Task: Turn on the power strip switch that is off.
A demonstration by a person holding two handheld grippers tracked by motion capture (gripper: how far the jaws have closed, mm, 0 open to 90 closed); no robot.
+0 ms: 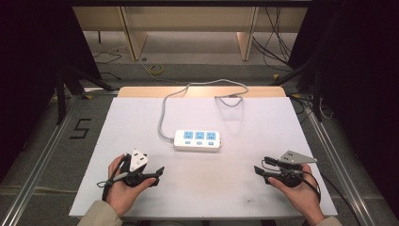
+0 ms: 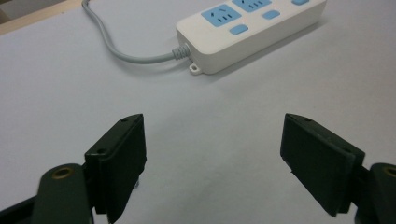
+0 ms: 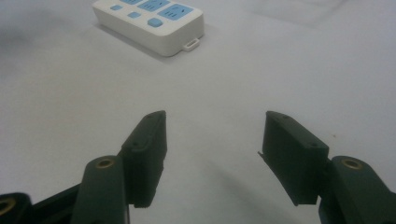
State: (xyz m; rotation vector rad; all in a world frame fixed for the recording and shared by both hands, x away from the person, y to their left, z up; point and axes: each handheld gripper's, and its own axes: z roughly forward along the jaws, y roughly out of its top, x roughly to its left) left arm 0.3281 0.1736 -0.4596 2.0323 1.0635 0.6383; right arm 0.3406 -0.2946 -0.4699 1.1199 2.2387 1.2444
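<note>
Lying mid-frame on the table (image 1: 141,197), the strip (image 1: 197,140) sits well above both grippers. Left gripper (image 1: 159,175) and right gripper (image 1: 259,170) gape wide, holding nothing.

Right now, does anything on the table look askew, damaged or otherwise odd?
Nothing stands out. The white power strip lies flat near the middle of the table, its grey cable trailing off the far edge. Both the left gripper and right gripper are open, holding nothing.

Even overhead light, dark edges — soft shadows, close views slightly blurred, grainy
</note>
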